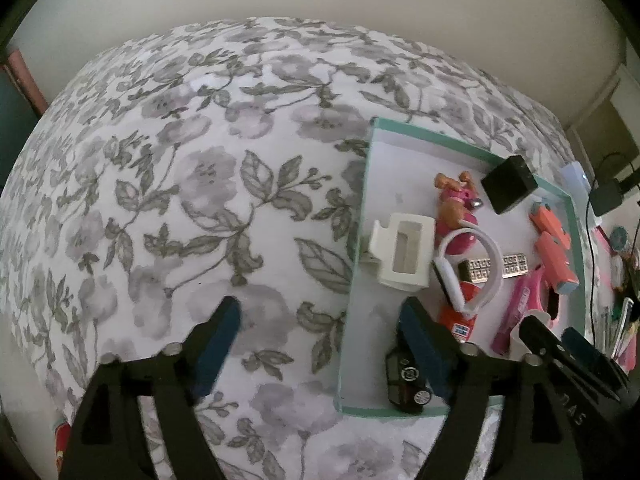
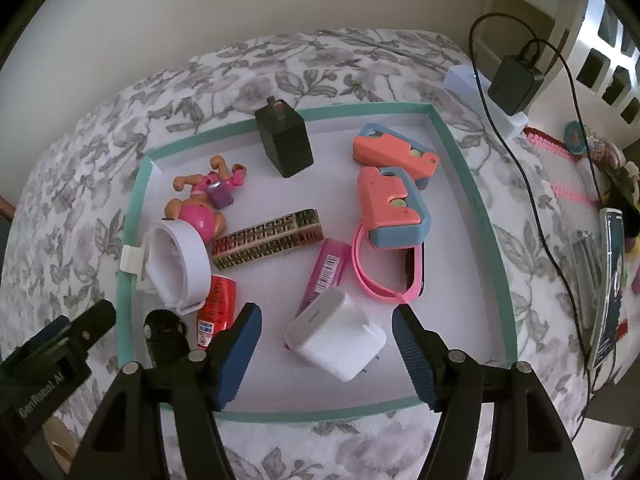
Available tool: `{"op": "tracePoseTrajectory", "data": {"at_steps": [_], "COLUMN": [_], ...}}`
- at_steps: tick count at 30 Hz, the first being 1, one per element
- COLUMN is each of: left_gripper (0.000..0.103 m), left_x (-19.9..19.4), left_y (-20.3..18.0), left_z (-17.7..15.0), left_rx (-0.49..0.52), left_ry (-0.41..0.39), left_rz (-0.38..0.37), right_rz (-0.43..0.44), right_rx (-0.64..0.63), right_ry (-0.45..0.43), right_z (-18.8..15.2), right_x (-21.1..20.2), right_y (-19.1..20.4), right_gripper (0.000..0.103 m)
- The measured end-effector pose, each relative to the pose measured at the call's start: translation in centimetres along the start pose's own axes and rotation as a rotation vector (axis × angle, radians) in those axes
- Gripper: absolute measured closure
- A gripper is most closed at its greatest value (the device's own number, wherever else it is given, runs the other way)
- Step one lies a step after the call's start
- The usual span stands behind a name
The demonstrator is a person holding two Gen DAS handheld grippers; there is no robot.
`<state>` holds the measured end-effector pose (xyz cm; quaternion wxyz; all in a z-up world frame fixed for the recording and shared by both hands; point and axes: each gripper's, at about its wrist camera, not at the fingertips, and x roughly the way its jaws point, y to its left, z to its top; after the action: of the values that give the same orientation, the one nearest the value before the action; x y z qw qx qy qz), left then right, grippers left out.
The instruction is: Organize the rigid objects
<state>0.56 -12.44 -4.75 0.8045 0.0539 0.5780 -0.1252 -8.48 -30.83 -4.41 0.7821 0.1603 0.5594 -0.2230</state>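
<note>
A teal-rimmed tray point(image 2: 320, 415) lies on a floral bedspread point(image 1: 180, 184). My right gripper point(image 2: 326, 314) is open over its near part. A white charger point(image 2: 336, 336) lies between the fingers with a gap on each side. Further in lie a black cube adapter point(image 2: 285, 140), a toy dog point(image 2: 202, 200), a gold patterned bar point(image 2: 268, 240), a pink tube point(image 2: 326, 272) and two coral toy guns point(image 2: 394, 208). My left gripper point(image 1: 320, 340) is open astride the tray's rim point(image 1: 360, 208). A black toy car point(image 1: 406, 376) lies loose by its right finger.
A white holder point(image 1: 404, 258) sits at the tray's left rim, beside a white band point(image 2: 180, 264) and a red tube point(image 2: 216, 312). A pink band point(image 2: 376, 280) lies under one gun. To the right of the tray are a black power brick point(image 2: 516, 84) with its cable and other clutter.
</note>
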Motion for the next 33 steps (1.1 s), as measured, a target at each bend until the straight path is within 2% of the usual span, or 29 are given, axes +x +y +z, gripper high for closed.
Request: {"op": "tracePoseTrajectory", "data": {"at_steps": [3, 5, 8, 9, 10, 21, 24, 28, 33], "left_gripper": [0.012, 0.012, 0.005, 0.005, 0.005, 0.005, 0.005, 0.005, 0.005], "left_x": [0.1, 0.1, -0.1, -0.3, -0.4, -1.4, -2.4, -3.8, -6.5], "left_y": [0.3, 0.4, 0.5, 0.5, 0.5, 0.9, 1.2, 1.7, 2.7], "left_z": [0.0, 0.0, 0.1, 0.1, 0.2, 0.9, 1.2, 1.2, 1.0], "left_rx": [-0.01, -0.014, -0.009, -0.007, -0.006, 0.023, 0.031, 0.045, 0.046], "left_ry": [-0.003, -0.015, -0.045, -0.056, -0.064, -0.099, -0.132, -0.167, -0.254], "left_rz": [0.008, 0.018, 0.047, 0.05, 0.049, 0.022, 0.015, 0.042, 0.126], "right_rz": [-0.002, -0.003, -0.004, -0.003, -0.001, 0.012, 0.03, 0.043, 0.065], "right_rx": [0.004, 0.004, 0.005, 0.006, 0.009, 0.03, 0.035, 0.023, 0.016], "right_ry": [-0.008, -0.015, -0.025, -0.029, -0.036, -0.071, -0.11, -0.169, -0.225], "right_z": [0.0, 0.1, 0.1, 0.1, 0.1, 0.3, 0.5, 0.4, 0.2], "right_x": [-0.1, -0.1, -0.2, -0.2, -0.2, -1.1, -2.1, -3.9, -6.0], "right_y": [-0.1, -0.1, -0.2, -0.2, -0.2, -0.5, -0.5, 0.0, 0.9], "right_gripper": [0.019, 0.019, 0.016, 0.003, 0.0, 0.0, 0.0, 0.0, 0.0]}}
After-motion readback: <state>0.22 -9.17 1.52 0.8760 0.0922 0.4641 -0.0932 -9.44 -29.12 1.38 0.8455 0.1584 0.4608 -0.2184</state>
